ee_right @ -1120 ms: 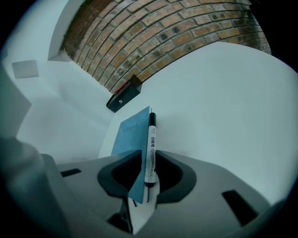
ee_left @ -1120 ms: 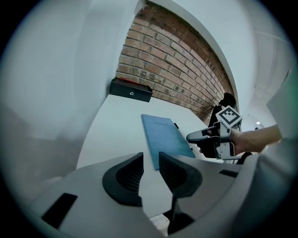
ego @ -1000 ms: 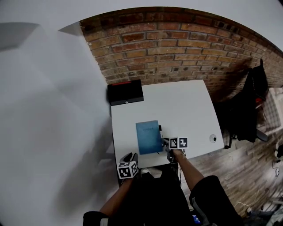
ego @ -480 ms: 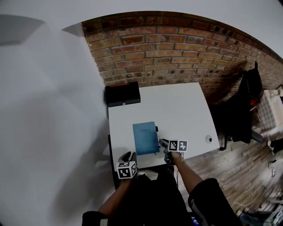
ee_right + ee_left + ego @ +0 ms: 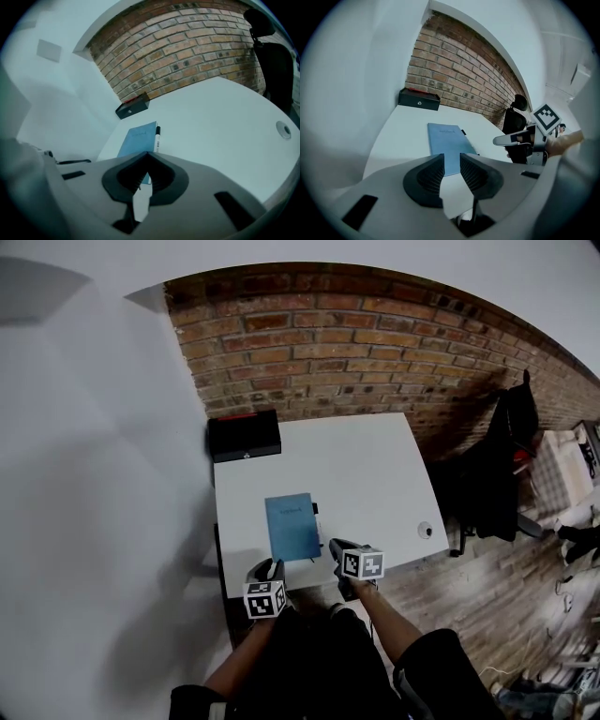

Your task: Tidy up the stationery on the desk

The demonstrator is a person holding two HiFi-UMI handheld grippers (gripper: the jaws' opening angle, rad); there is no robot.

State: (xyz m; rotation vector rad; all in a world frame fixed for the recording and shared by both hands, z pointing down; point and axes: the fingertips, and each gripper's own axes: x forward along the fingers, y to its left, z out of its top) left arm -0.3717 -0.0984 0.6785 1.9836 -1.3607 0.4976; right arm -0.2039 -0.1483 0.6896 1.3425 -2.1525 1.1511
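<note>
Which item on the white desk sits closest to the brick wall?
The black box, at the far left corner of the desk; the blue notebook and pen lie near the front edge.

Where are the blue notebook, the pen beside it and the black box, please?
blue notebook (image 5: 291,527): head view, middle of its cover.
pen (image 5: 157,139): right gripper view, on its pale barrel.
black box (image 5: 244,436): head view, middle of its top.
</note>
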